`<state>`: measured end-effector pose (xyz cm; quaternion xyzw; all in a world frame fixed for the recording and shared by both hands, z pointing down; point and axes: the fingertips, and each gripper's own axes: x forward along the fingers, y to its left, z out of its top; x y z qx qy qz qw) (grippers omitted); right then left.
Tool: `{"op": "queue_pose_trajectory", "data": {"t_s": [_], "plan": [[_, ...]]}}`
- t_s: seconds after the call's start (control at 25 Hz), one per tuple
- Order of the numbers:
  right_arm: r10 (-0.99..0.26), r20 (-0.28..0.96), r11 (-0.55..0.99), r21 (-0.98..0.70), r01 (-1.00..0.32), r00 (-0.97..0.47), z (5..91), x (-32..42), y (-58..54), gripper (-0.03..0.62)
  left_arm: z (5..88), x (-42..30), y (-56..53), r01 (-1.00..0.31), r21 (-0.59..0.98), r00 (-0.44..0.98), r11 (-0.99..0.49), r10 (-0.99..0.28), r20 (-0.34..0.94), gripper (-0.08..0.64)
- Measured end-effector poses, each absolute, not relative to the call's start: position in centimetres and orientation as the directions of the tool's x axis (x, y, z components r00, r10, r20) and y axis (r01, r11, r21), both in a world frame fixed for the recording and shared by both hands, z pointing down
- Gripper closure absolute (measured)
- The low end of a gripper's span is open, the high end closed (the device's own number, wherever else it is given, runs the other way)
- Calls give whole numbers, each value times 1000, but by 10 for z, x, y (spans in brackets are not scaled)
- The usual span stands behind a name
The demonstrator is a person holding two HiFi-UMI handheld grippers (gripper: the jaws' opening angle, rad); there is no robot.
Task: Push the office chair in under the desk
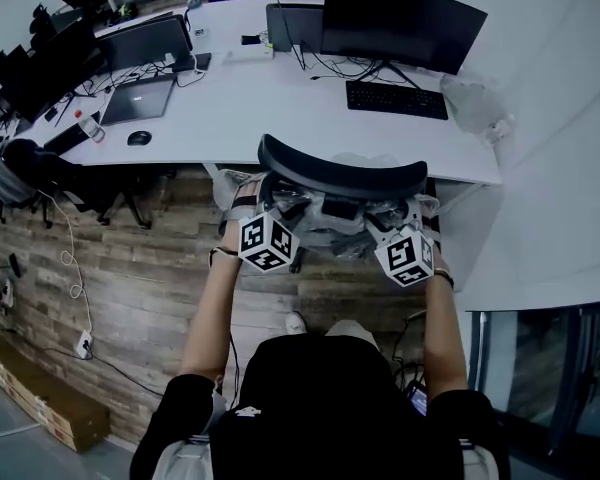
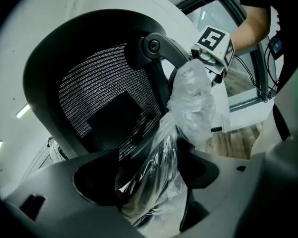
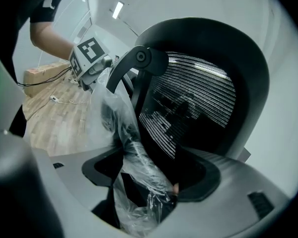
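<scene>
The black office chair [image 1: 342, 176] stands at the front edge of the white desk [image 1: 280, 108], its mesh backrest [image 2: 104, 98] toward me. Clear plastic wraps both armrests. My left gripper [image 1: 270, 208] is shut on the plastic-wrapped left armrest [image 2: 154, 177] just behind the backrest. My right gripper [image 1: 400, 216] is shut on the plastic-wrapped right armrest [image 3: 144, 172]. In each gripper view the other gripper's marker cube [image 2: 216, 42] [image 3: 88, 53] shows across the chair. The backrest hides the seat in the head view.
On the desk are a monitor [image 1: 400, 23], a keyboard [image 1: 396, 99], two laptops [image 1: 138, 98] and a mouse [image 1: 139, 138]. A white wall [image 1: 560, 168] stands right of the chair. Another dark chair [image 1: 20, 168] and cables [image 1: 75, 268] lie on the wood floor at left.
</scene>
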<state>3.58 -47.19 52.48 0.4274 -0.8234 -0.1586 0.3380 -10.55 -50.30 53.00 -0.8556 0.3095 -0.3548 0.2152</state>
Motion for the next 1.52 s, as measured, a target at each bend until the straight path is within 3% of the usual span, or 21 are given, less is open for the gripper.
{"op": "queue_pose_trajectory", "data": {"t_s": [1.52], "plan": [[-808,410,589,559,-584,-422,530,42,-541,282,535,-100,-570,-395,-588,554,-706,-694,460,193]]}}
